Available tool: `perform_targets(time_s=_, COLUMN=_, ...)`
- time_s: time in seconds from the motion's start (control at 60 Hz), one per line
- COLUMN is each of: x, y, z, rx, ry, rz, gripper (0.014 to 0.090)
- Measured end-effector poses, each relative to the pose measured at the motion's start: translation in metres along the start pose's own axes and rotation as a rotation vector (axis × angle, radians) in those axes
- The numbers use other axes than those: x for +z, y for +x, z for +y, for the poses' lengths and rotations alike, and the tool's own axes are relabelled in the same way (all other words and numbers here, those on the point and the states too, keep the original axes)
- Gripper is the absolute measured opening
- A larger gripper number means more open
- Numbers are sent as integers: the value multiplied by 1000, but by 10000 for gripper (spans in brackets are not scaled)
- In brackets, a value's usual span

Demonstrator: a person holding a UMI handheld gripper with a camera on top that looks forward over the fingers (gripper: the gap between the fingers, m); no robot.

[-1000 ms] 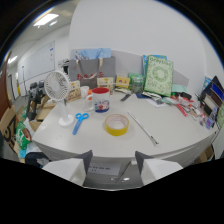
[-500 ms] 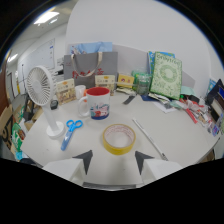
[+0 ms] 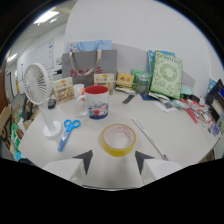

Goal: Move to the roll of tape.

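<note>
Yellow, flat-lying ring of tape (image 3: 118, 139) rests on the white worktop (image 3: 165, 127), just ahead of my gripper (image 3: 114, 161), centred between my spread, empty jaws. Beyond it stands a red-rimmed white mug (image 3: 95, 101). I judge the approach nearly done; next calls for a short, straight advance.

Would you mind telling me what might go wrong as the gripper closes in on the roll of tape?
The open gripper sits just short of the roll of tape, so pushing on could shove it instead of straddling it. Overshoot could knock the red-rimmed mug beyond. Drifting sideways could catch the scissors or the thin rod.
</note>
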Motion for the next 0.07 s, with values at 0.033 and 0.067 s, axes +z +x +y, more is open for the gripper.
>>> perform_targets(time_s=0.033, x=-1, y=0, z=0, rx=2, ry=-2, rz=2, gripper=845)
perform_targets(time_s=0.067, x=-1, y=-2, z=1, rx=7, ry=-7, rz=-4, gripper=843)
